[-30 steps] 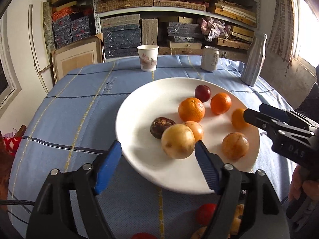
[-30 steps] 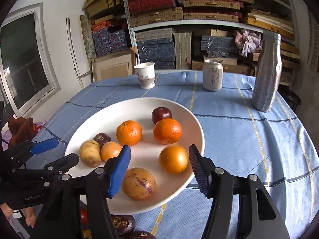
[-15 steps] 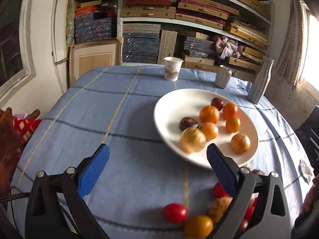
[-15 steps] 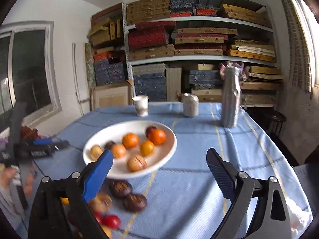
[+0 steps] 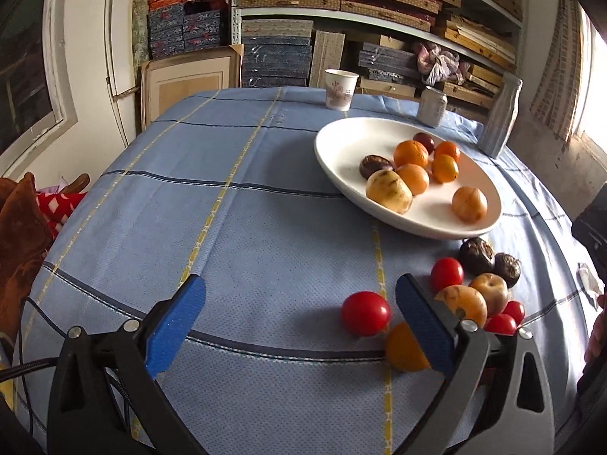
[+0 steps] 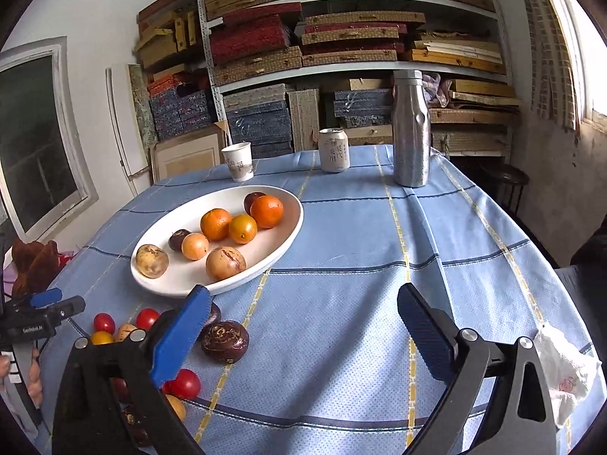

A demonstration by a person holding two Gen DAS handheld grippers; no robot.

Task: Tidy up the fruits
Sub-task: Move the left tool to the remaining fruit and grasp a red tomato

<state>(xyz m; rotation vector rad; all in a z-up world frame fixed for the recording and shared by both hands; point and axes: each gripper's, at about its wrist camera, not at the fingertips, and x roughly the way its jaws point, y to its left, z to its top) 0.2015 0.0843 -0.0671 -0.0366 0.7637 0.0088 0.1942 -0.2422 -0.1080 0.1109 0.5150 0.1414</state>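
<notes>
Both hand-held grippers, left (image 5: 299, 318) and right (image 6: 303, 326), hover spread and empty above the worktop (image 5: 265, 227). Seven fruits fill the white plate (image 5: 341, 140); loose fruits, perhaps tomatoes (image 5: 365, 313), await collection beside it.

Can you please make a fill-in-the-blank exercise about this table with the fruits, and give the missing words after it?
1. The white plate holds ___ fruits.
2. The tablecloth under the plate is mostly ___ in colour.
3. Both the left tool and the right tool have their jaws ___ and hold nothing.
4. The paper cup stands to the ___ of the can in the right wrist view.

Missing words: seven; blue; open; left
</notes>
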